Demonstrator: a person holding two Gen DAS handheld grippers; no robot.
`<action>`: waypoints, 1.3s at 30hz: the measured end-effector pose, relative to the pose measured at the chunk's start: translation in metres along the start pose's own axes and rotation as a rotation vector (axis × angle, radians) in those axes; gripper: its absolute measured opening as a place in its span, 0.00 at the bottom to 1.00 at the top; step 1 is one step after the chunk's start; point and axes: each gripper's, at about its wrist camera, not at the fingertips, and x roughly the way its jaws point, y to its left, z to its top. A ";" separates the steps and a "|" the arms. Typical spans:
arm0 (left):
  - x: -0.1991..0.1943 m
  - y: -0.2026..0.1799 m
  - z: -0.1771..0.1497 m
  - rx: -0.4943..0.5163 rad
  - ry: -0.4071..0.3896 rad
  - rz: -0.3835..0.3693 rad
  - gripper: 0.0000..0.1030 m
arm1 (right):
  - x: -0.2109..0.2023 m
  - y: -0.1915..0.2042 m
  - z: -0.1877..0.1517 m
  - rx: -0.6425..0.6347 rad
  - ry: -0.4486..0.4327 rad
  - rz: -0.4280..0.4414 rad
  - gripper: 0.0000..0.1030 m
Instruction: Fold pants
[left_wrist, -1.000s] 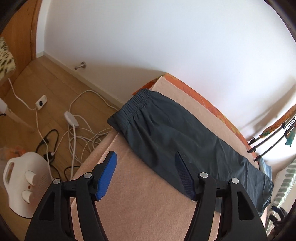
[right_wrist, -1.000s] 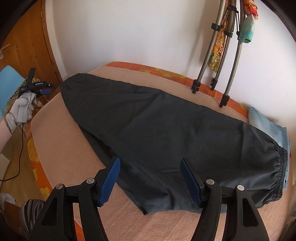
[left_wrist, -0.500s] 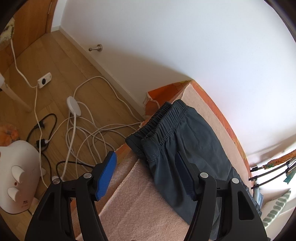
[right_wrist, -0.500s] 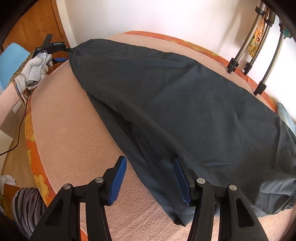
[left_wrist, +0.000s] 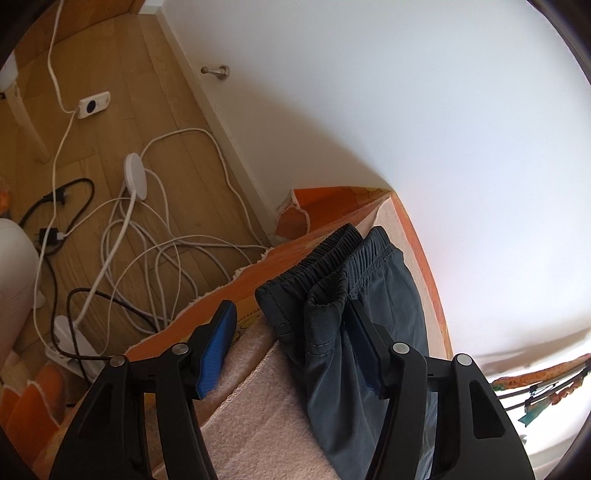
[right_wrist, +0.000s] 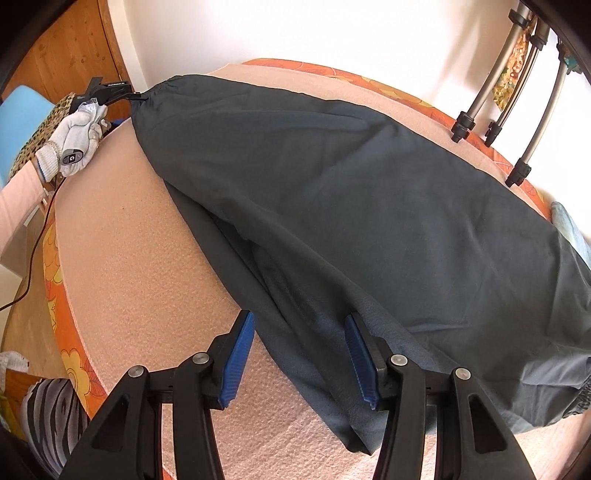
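Dark grey pants (right_wrist: 369, 206) lie lengthwise on a pink towel (right_wrist: 140, 266), one leg folded over the other. My left gripper (left_wrist: 291, 343) is open, its jaws either side of the near corner of the elastic waistband (left_wrist: 325, 266) at the bed's end. It also shows in the right wrist view (right_wrist: 110, 90), far left, at the waistband. My right gripper (right_wrist: 299, 354) is open, with the lower edge of the under leg between its blue pads (right_wrist: 236, 358). The cuffs (right_wrist: 580, 398) lie at the right edge.
White and black cables (left_wrist: 147, 229) and a power strip (left_wrist: 94, 105) lie on the wood floor beyond the bed's end. An orange flowered sheet (right_wrist: 55, 266) edges the bed. A drying rack's legs (right_wrist: 517, 110) stand on the far right, by the white wall.
My left gripper has moved along the pants to the waistband corner. My right gripper has dropped closer over the lower leg edge. Both have stayed open.
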 end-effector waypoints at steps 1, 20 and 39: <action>0.000 -0.001 0.000 0.002 -0.010 0.008 0.46 | -0.002 0.001 0.000 0.001 -0.002 -0.002 0.51; -0.038 -0.093 -0.073 0.490 -0.144 -0.030 0.13 | -0.022 0.000 0.075 0.067 -0.114 0.085 0.53; -0.015 -0.121 -0.145 0.871 -0.032 0.001 0.15 | 0.041 0.064 0.210 0.131 -0.148 0.354 0.66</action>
